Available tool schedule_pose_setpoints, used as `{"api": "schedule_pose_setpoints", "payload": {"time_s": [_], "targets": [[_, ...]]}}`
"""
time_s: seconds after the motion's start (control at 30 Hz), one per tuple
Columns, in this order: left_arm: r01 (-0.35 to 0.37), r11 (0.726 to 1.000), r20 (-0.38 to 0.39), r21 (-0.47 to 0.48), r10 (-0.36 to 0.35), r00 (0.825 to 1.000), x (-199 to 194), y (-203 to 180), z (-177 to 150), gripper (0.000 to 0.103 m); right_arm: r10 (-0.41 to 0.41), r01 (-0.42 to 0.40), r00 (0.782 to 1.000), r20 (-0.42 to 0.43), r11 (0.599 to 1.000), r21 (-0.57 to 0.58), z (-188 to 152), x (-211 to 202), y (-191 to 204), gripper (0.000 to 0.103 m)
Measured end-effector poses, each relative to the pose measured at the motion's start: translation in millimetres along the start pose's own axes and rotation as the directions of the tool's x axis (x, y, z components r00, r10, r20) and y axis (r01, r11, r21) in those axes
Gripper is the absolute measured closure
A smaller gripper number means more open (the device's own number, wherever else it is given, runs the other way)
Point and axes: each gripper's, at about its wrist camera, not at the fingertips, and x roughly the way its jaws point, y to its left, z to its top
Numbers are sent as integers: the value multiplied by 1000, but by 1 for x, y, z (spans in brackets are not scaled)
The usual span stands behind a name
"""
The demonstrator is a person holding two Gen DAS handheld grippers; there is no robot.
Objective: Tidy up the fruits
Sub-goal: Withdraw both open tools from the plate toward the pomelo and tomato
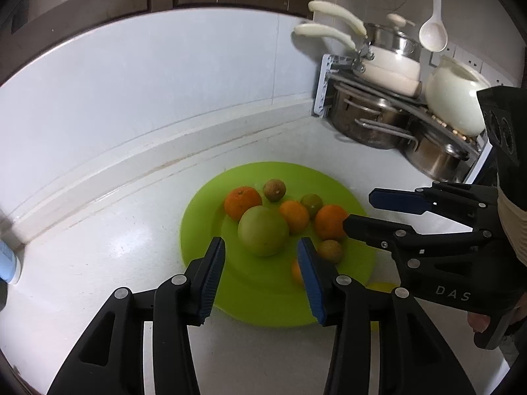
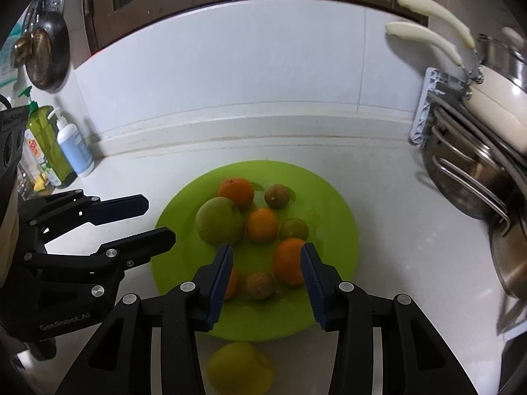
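A lime-green plate (image 1: 204,230) (image 2: 332,197) on the white counter holds a big green apple (image 1: 263,235) (image 2: 219,220), several oranges (image 1: 242,200) (image 2: 262,223), two brown round fruits (image 1: 274,190) (image 2: 260,284) and a small green citrus (image 1: 312,204) (image 2: 293,228). My left gripper (image 1: 260,279) (image 2: 158,222) hovers open just short of the apple, touching nothing. Over the plate's near part, my right gripper (image 2: 266,276) (image 1: 359,210) is open too, with a brown fruit and an orange (image 2: 290,261) below its gap. A yellow fruit (image 2: 240,368) (image 1: 382,288) lies on the counter beside the plate.
A rack of steel pots and white pans (image 1: 378,112) (image 2: 477,171) fills the right corner. A white jug (image 1: 457,95) and a hanging spoon (image 1: 433,34) are there too. Soap bottles (image 2: 70,151) stand at the left by the wall.
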Motion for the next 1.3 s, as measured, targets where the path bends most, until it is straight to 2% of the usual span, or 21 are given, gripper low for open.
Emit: {"api": "schedule_pose_setpoints", "payload": {"time_s": [0.17, 0.23, 0.3, 0.5, 0.7, 0.83, 1.03, 1.2, 1.3], "targets": [[17, 999, 49, 28, -18, 999, -23, -8, 1, 53, -50, 49, 998, 49, 999, 21, -4, -28, 4, 59], [26, 999, 70, 42, -29, 997, -32, -11, 1, 49, -68, 66, 995, 69, 997, 30, -6, -41, 6, 55], [31, 998, 93, 59, -37, 995, -42, -15, 1, 46, -102, 99, 990, 97, 994, 37, -9, -56, 9, 52], [64, 992, 146, 107, -80, 986, -68, -22, 1, 36, -173, 166, 974, 149, 984, 62, -18, -90, 20, 51], [94, 980, 173, 176, -125, 977, -86, -30, -5, 30, -221, 203, 960, 173, 972, 115, -29, -113, 28, 49], [101, 968, 184, 229, -145, 972, -92, -32, -11, 30, -246, 224, 955, 167, 965, 137, -39, -120, 32, 49], [117, 940, 189, 321, -184, 965, -90, -35, -22, 29, -293, 273, 946, 140, 950, 149, -55, -120, 39, 49], [154, 909, 157, 386, -230, 960, -77, -40, -31, 29, -305, 288, 946, 108, 946, 151, -70, -112, 43, 49], [181, 881, 137, 436, -264, 955, -69, -45, -36, 29, -303, 288, 950, 82, 945, 154, -78, -105, 44, 49]]}}
